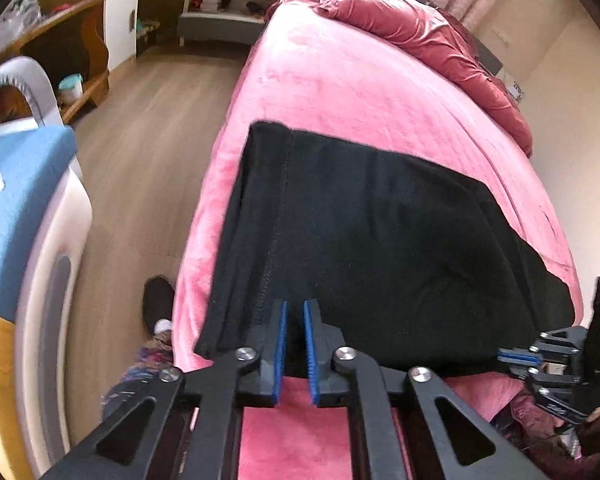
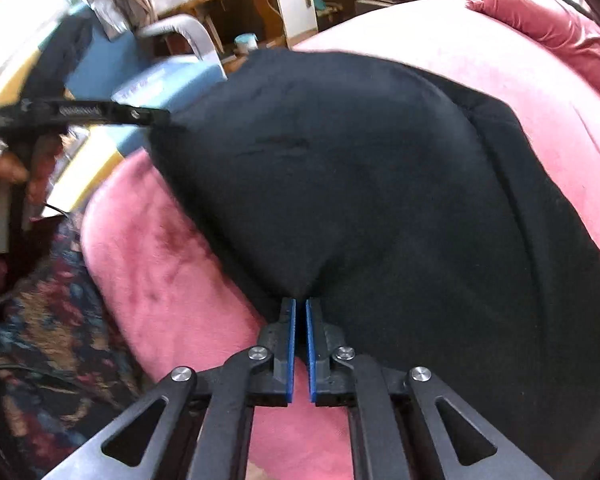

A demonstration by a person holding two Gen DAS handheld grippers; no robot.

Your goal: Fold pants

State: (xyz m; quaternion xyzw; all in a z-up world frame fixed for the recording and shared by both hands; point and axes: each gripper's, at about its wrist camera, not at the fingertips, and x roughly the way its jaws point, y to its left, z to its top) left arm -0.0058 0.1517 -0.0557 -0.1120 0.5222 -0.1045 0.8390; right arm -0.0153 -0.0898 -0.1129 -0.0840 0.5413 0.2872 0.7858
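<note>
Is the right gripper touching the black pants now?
Touching. The right wrist view shows the right gripper with its blue pads closed on a pinched edge of the black pants, the fabric gathering into the tips.

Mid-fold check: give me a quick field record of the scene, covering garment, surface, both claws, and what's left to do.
garment: black fabric pants, lying partly folded on the bed
surface: pink plush bedspread
left claw: shut on the near edge of the pants, toward the bed's side
right claw: shut on the pants' near edge, cloth puckered at the tips
background: crumpled dark-pink duvet at the far end of the bed
next, likely: lift the pinched edge and carry it over to the far edge
</note>
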